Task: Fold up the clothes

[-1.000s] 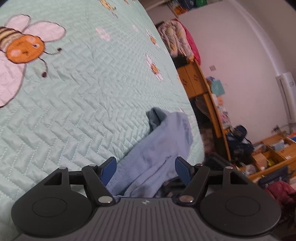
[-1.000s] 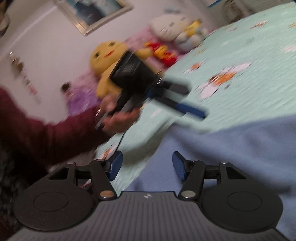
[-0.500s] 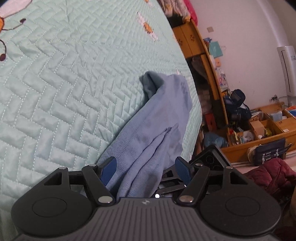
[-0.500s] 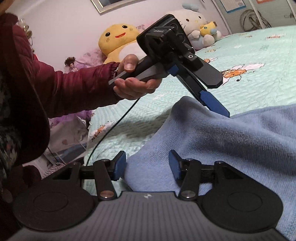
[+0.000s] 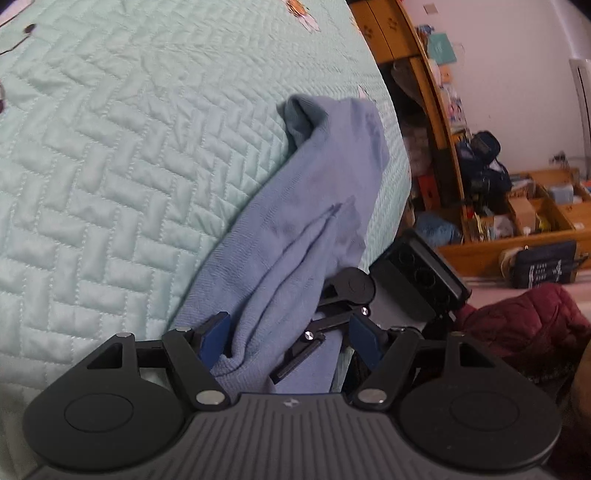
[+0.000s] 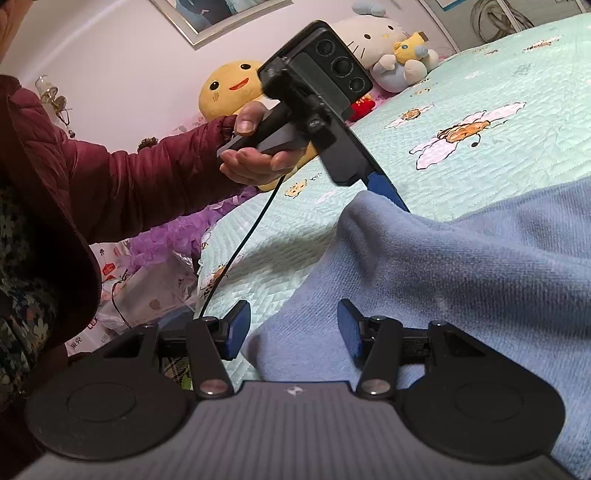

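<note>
My left gripper stands spread, its blue pads on either side of a bunched edge of the blue garment, not closed on it. The garment lies crumpled along the edge of the mint quilt. My right gripper is likewise spread, a corner of the garment between its pads. From the right wrist view, my left hand holds the other tool above the cloth's raised fold.

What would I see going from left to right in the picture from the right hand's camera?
Dark red sleeve → yellow plush toy → the left gripper held in a hand → white cat plush → bee picture on the green quilt.
</note>
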{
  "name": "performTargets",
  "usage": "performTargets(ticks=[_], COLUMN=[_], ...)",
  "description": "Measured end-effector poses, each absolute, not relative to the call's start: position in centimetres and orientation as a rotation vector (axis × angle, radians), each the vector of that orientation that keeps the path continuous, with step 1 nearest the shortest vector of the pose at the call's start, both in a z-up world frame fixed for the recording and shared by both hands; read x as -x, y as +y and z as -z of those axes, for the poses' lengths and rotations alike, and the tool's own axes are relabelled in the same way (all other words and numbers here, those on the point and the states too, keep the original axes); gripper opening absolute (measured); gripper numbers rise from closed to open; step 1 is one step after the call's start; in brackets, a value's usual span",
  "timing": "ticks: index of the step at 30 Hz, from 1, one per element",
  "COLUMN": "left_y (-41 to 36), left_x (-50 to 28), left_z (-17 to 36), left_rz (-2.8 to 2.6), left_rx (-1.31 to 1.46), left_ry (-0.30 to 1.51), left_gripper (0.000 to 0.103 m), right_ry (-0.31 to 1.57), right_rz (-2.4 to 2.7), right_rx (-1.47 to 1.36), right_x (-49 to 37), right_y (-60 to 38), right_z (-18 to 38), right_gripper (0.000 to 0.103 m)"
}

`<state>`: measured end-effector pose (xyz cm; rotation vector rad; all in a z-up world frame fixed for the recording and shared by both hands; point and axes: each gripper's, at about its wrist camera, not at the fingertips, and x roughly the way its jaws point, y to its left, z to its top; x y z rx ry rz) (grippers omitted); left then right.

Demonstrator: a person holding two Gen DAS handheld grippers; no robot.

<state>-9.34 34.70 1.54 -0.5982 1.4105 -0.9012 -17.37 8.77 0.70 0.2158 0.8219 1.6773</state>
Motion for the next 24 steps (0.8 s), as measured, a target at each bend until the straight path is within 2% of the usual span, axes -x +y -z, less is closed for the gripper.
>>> performTargets(ticks=[4, 7, 8, 9, 13, 14, 15, 17, 21, 24], left_y=[33.9, 35.8, 36.5, 37.1, 38.4, 38.7, 39.1, 39.9, 41.4, 39.3], left_x=[9.3, 9.6, 9.6, 9.5, 9.7, 10.2, 11.0, 12.7, 16.2, 19.5], left_z=[-1.0, -1.2, -1.3, -1.2, -0.8, -1.1, -1.6, -2.7, -4.9, -6.6], left_rz=[0.916, 0.888, 0.85, 0.807, 0.709, 0.675, 0.628, 0.533, 0.361, 0.378], left_rx=[0.51, 0.509, 0.505, 0.505, 0.54, 0.545, 0.559, 0.585, 0.645, 0.759], left_ry=[1.49, 1.525, 1.528, 1.529, 1.494, 1.469, 1.431, 1.355, 1.189, 1.006], left_gripper=[0.071, 0.057, 0.049, 0.048, 0.048, 0.048, 0.057, 0.065, 0.064, 0.064], right_ry=[0.828, 0.83, 0.83, 0.83, 0.855, 0.86, 0.86, 0.86, 0.863, 0.855], right_rz=[-1.678, -1.68, -1.679, -1.676, -1.639, -1.631, -1.631, -1.63, -1.632, -1.621], right_rx=[-0.226, -0.226, -0.221, -0.219, -0.255, -0.263, -0.265, -0.269, -0.297, -0.335], right_x=[17.3, 17.6, 17.6, 17.6, 16.9, 16.7, 16.7, 16.7, 16.5, 16.5], right_y=[8.8, 9.1, 9.2, 9.3, 9.0, 9.0, 8.9, 8.9, 8.7, 8.2], right_z=[-0.6, -0.6, -0.7, -0.6, -0.2, -0.1, -0.1, -0.1, -0.3, -0.7], right_gripper=[0.053, 0.053, 0.052, 0.052, 0.038, 0.038, 0.038, 0.038, 0.038, 0.044])
